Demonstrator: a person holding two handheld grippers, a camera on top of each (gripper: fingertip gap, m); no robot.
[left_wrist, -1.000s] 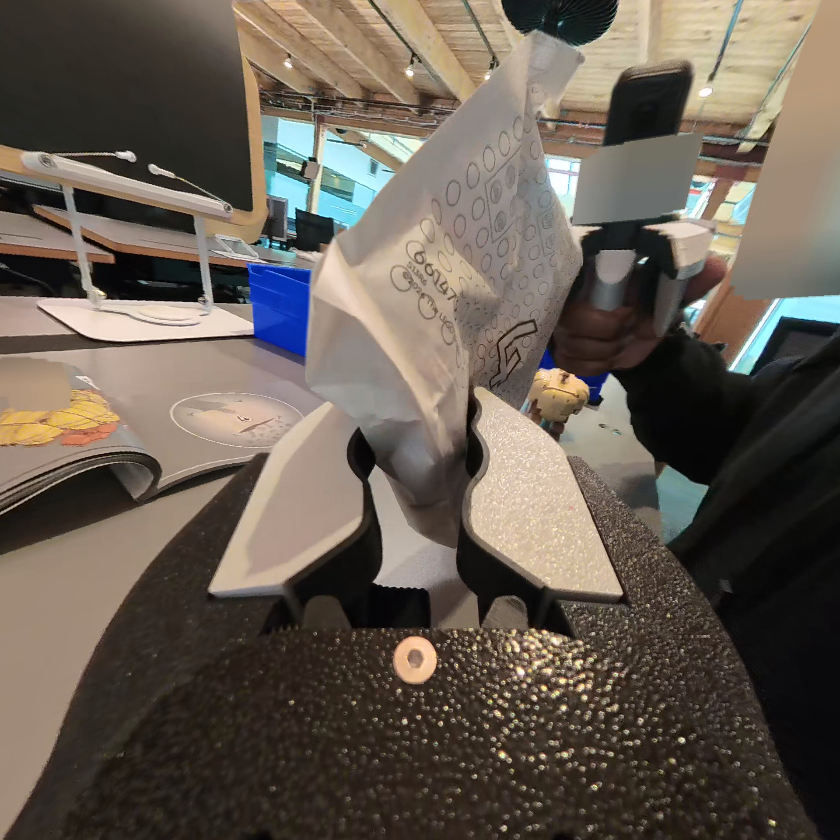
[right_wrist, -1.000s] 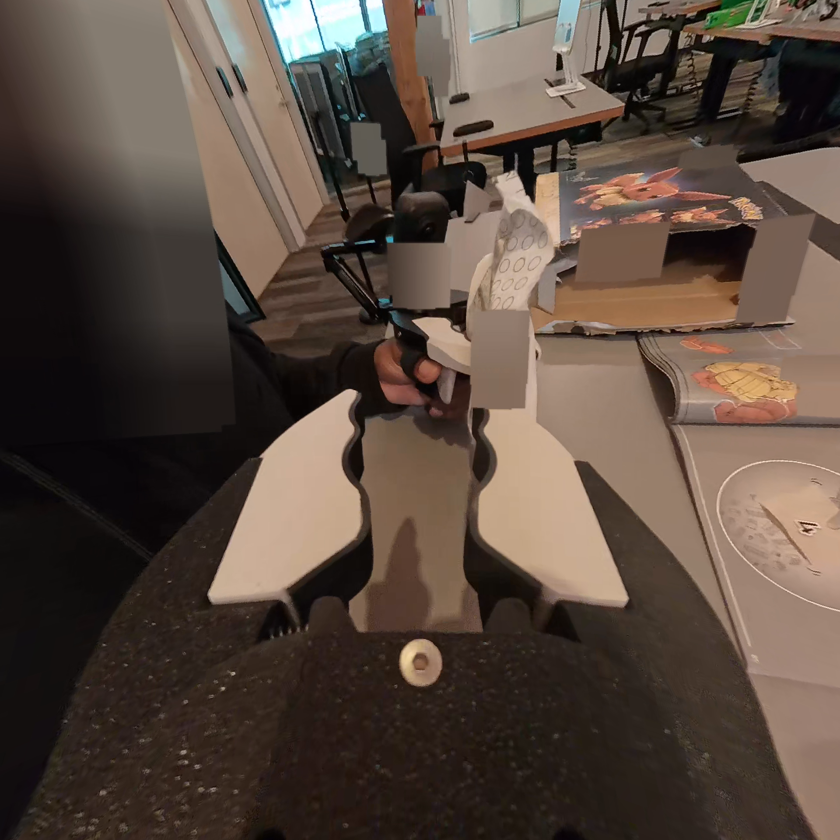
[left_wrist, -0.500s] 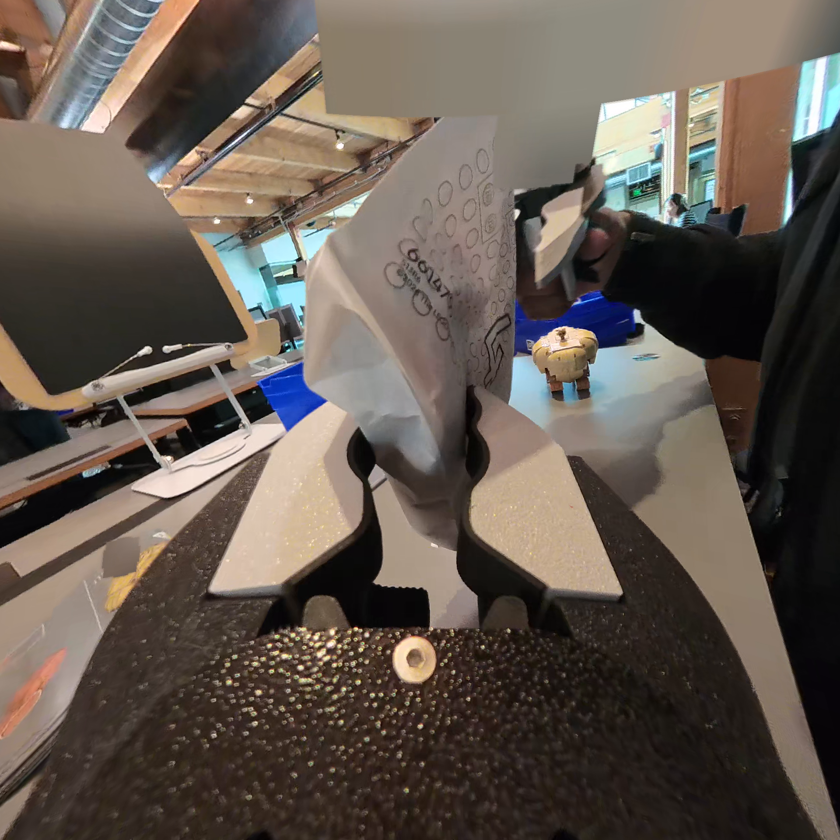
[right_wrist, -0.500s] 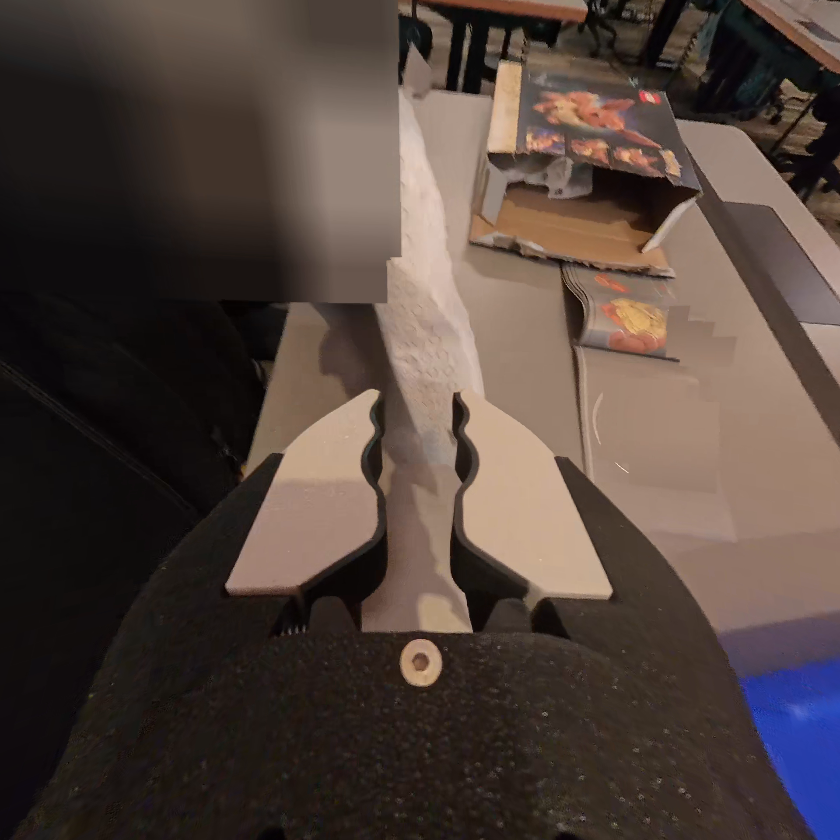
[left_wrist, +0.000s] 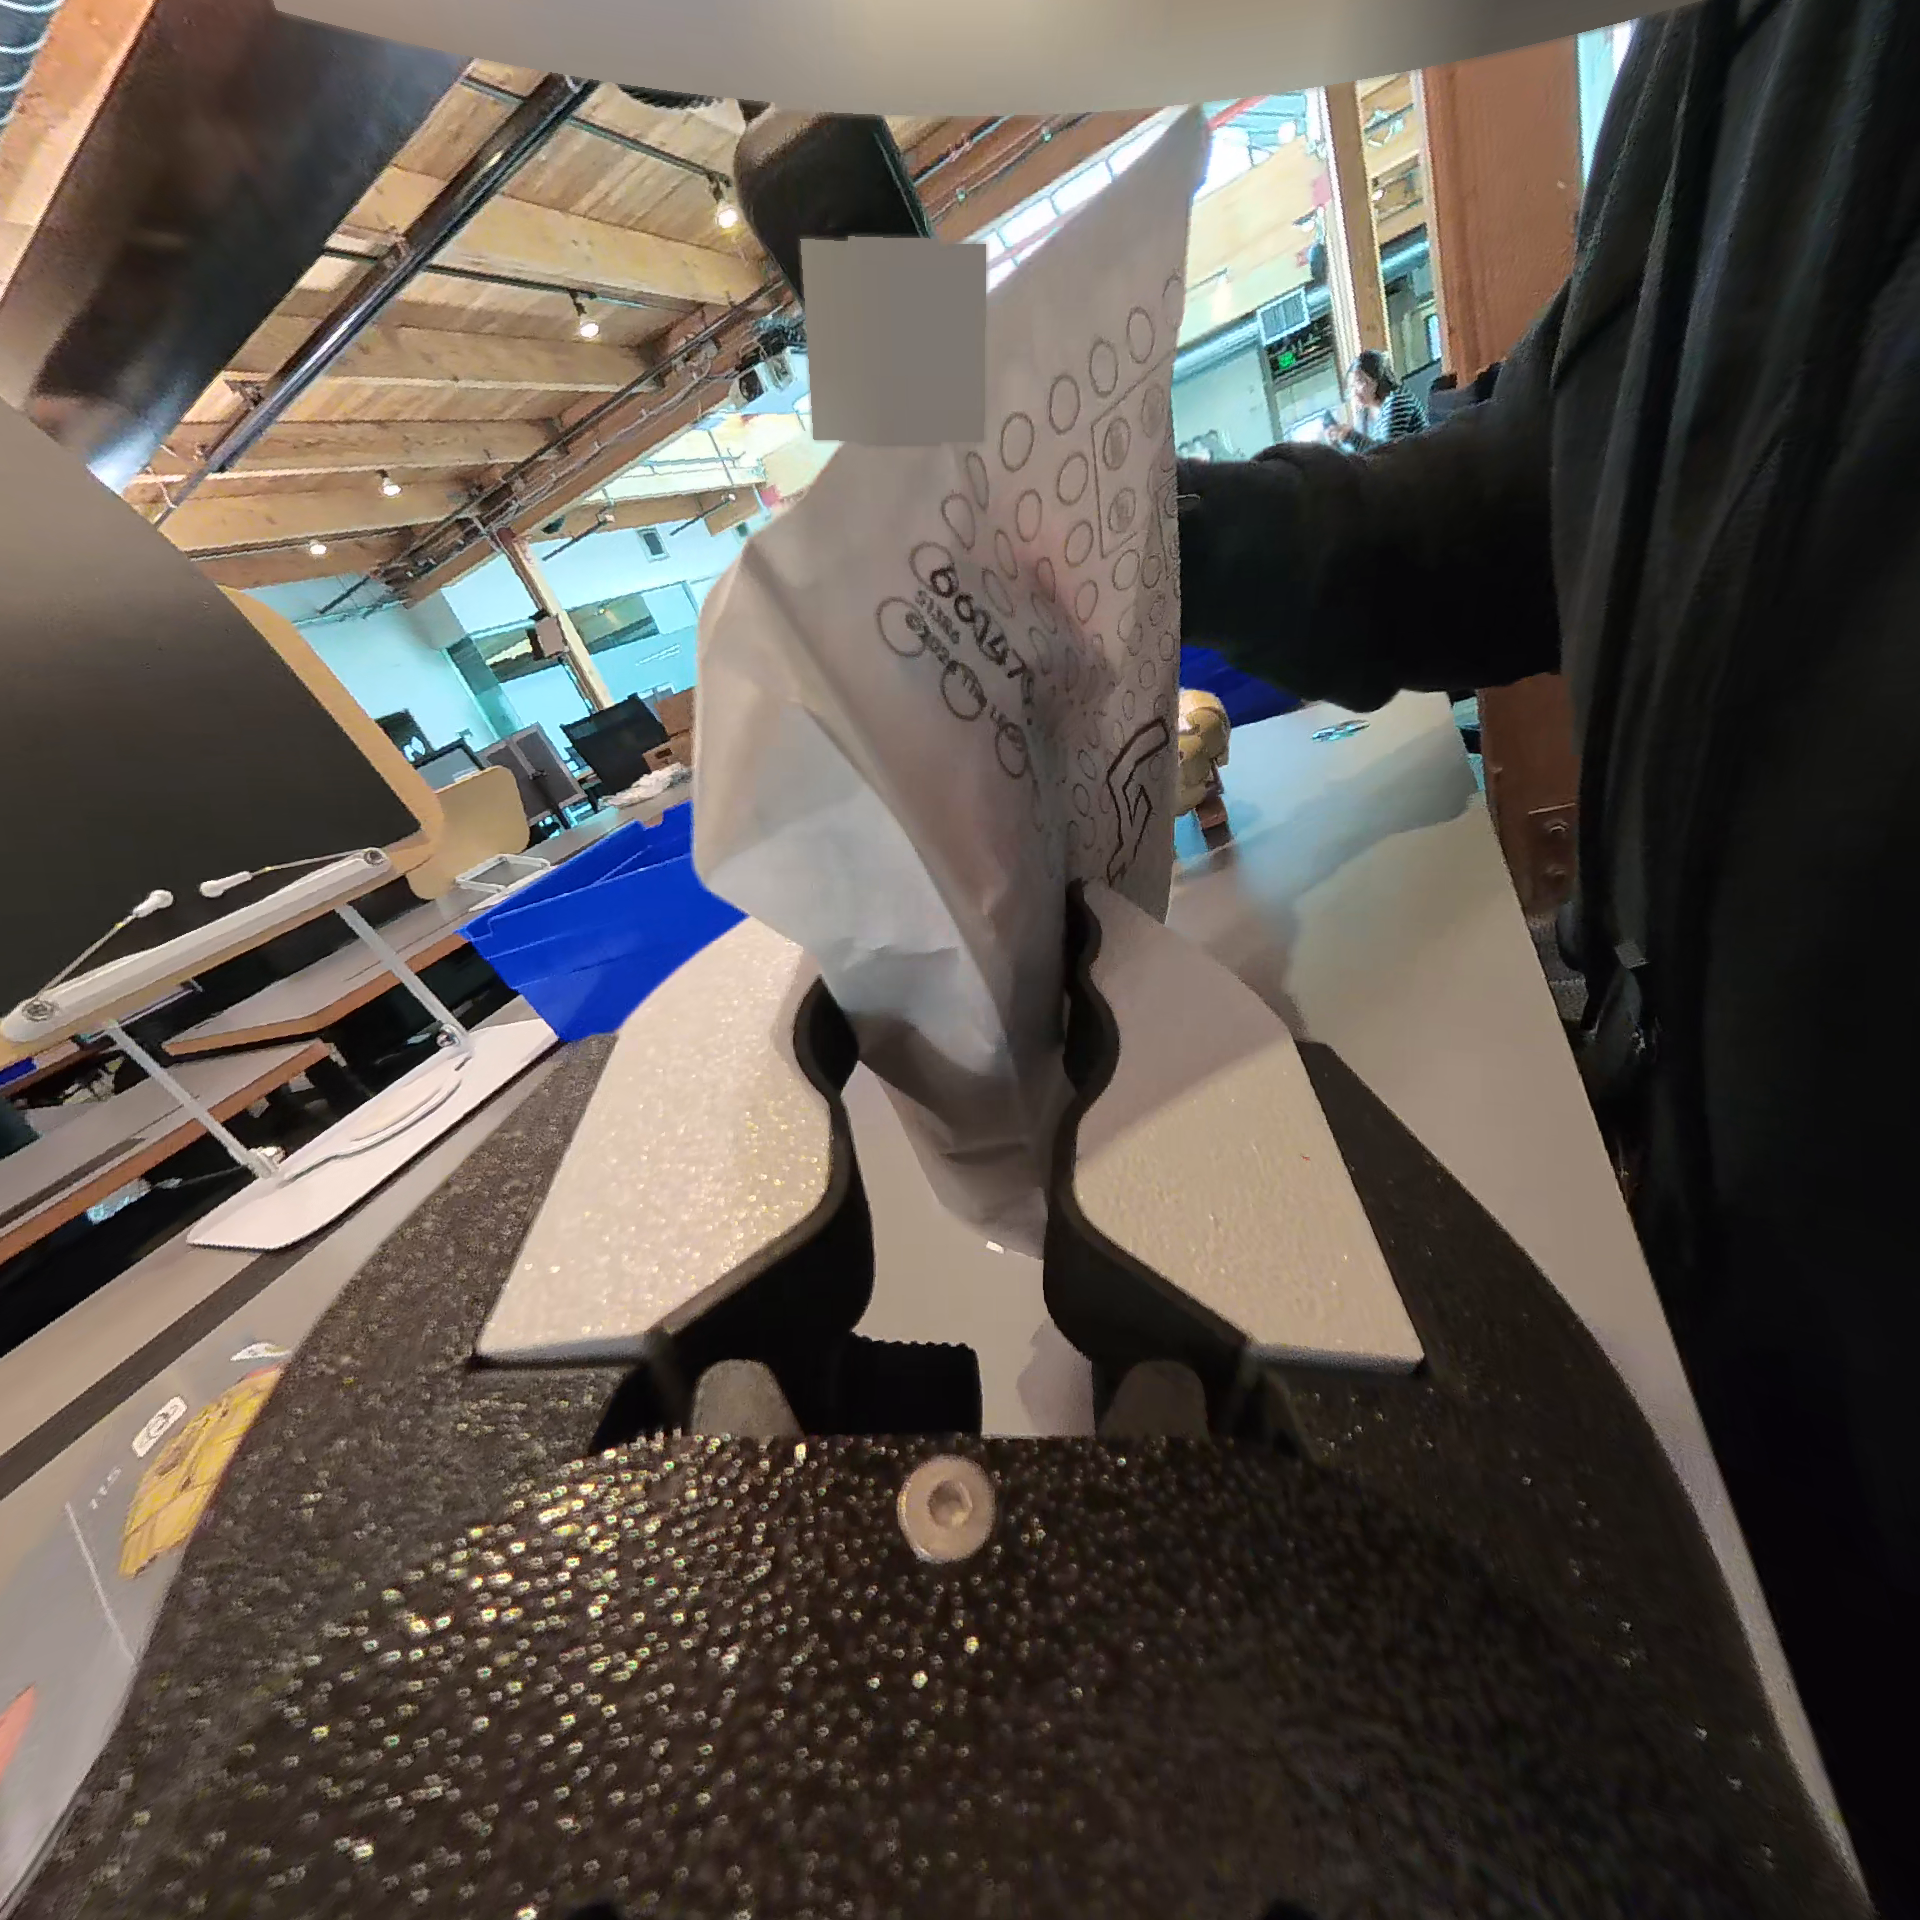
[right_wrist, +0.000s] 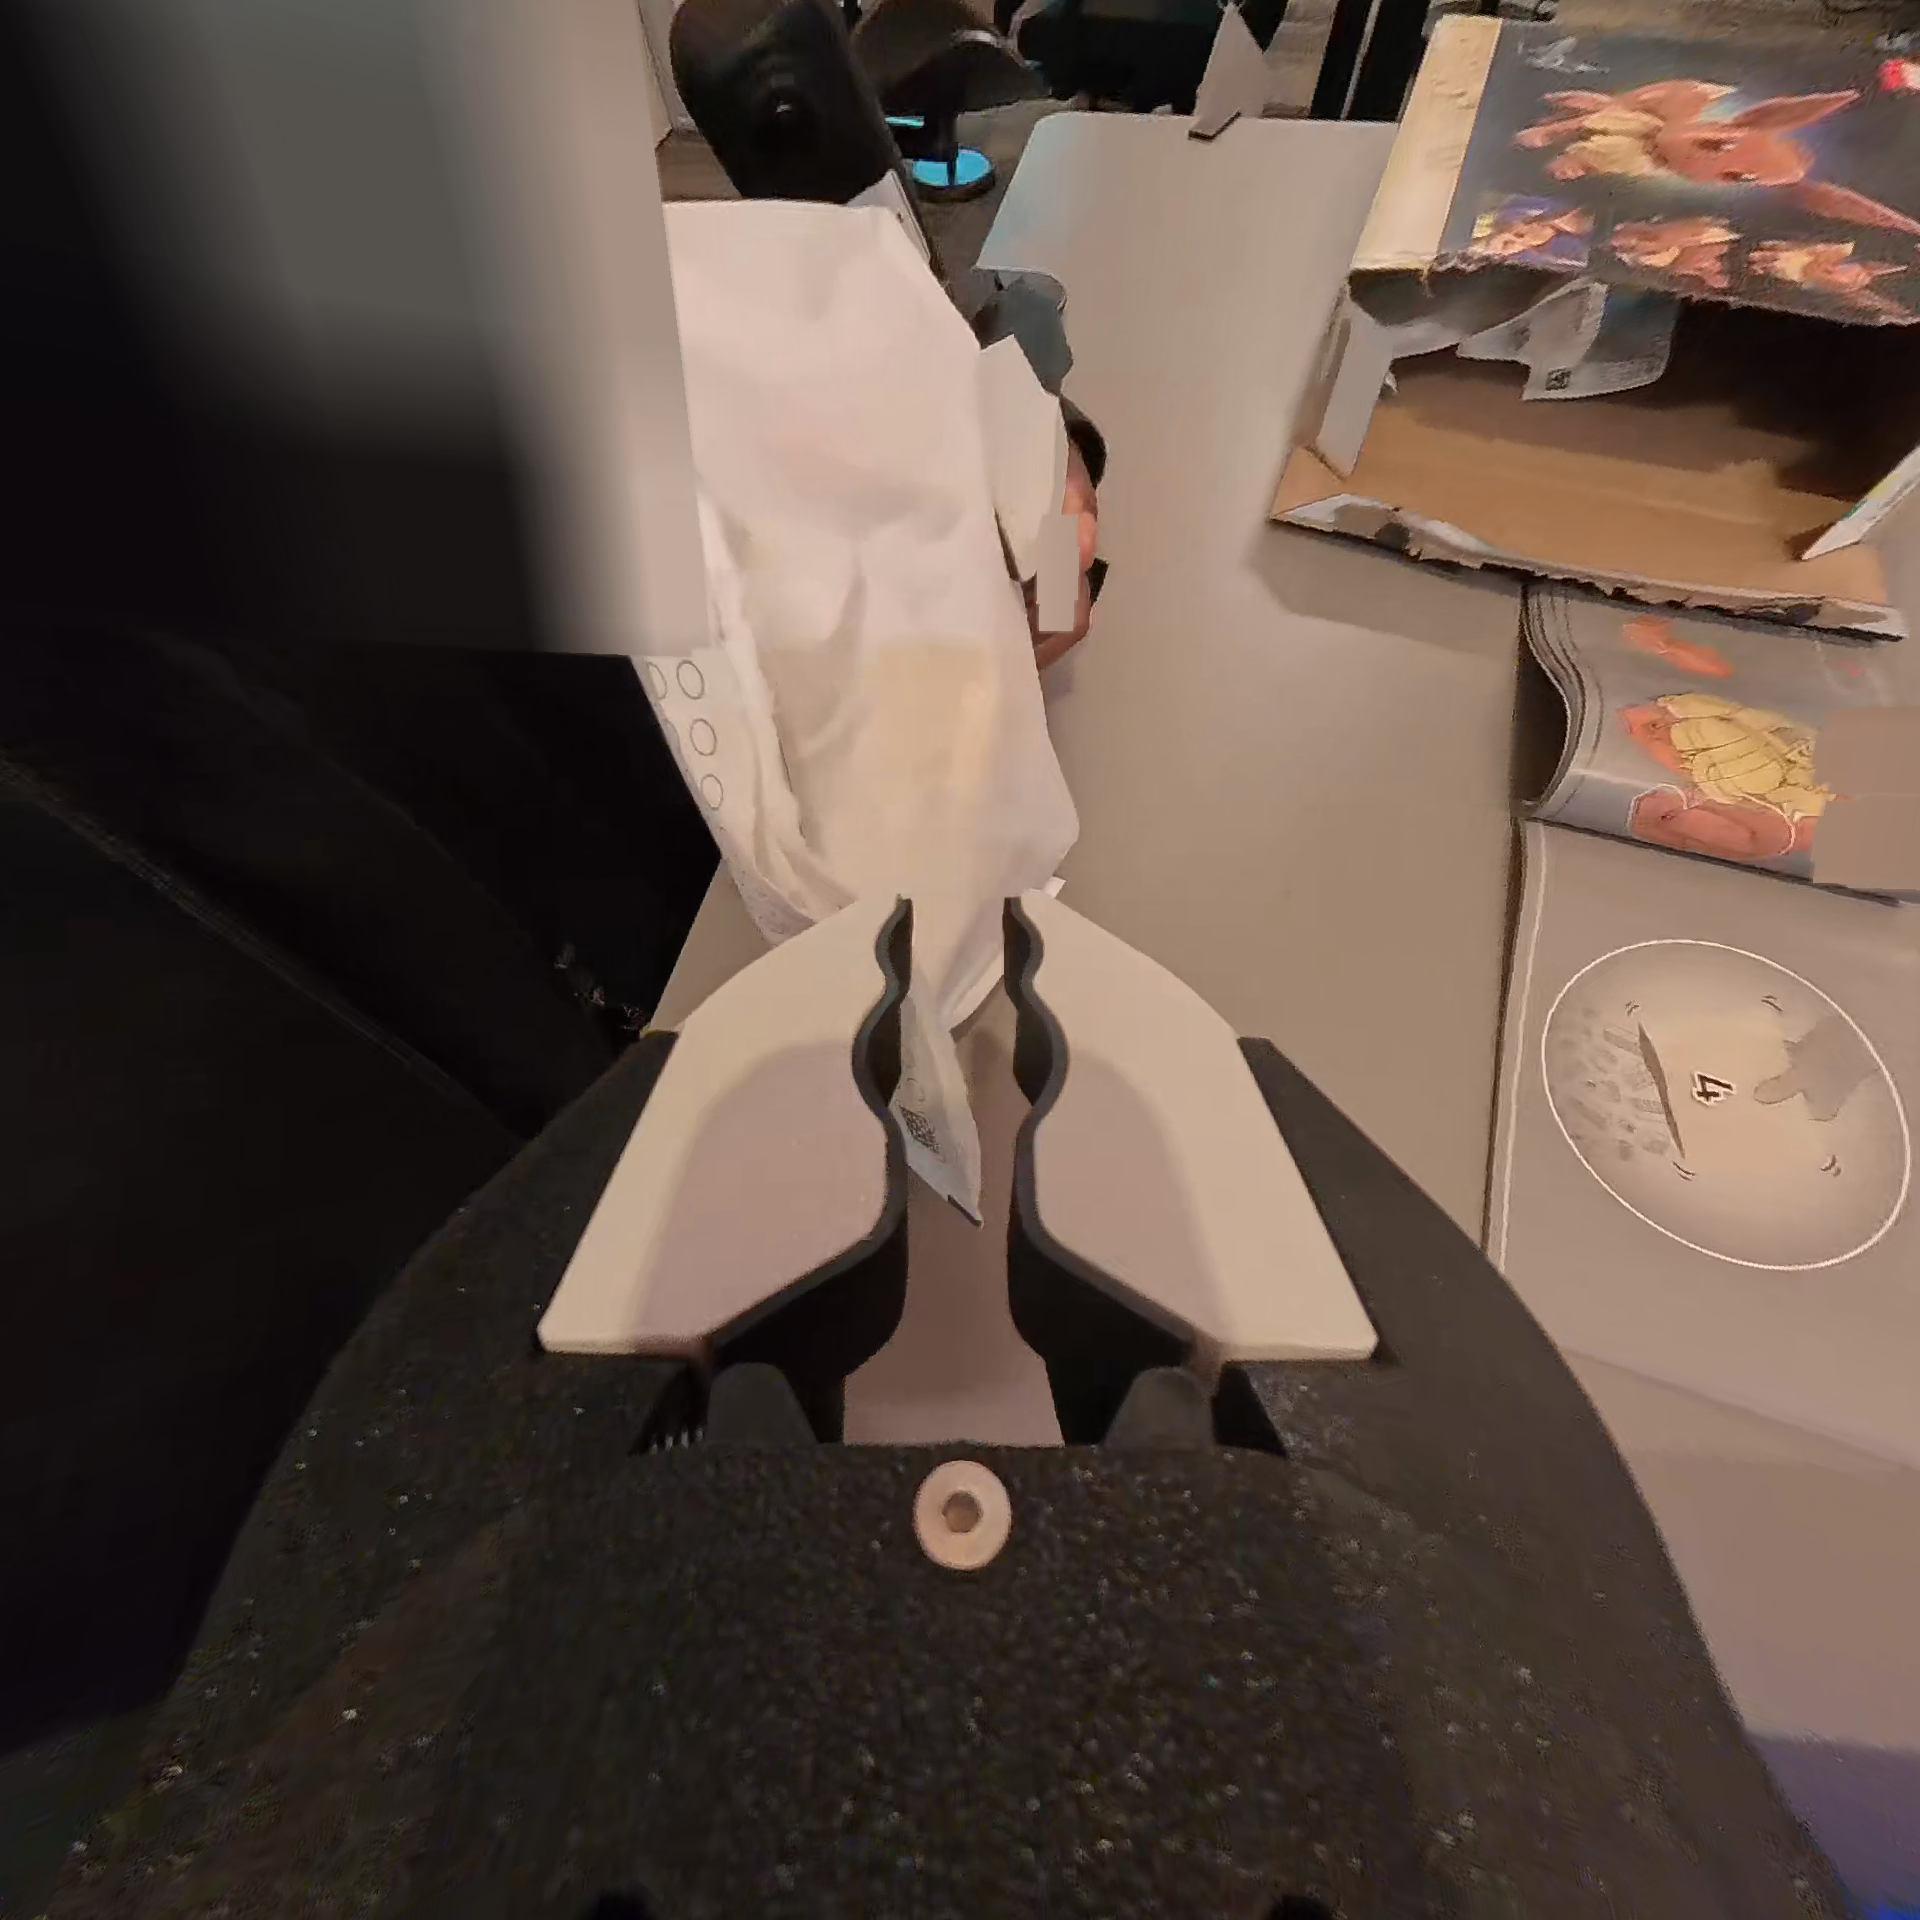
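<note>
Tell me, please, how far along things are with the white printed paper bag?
Done: the printed cardboard box lies torn open on the grey table, the picture booklet lies open, and a small tan brick figure stands there. In hand: the left tool clamps the white printed paper bag's lower end; the right tool's fingers straddle its opposite corner, one pad not touching. Left: no tear shows on the bag.
</note>
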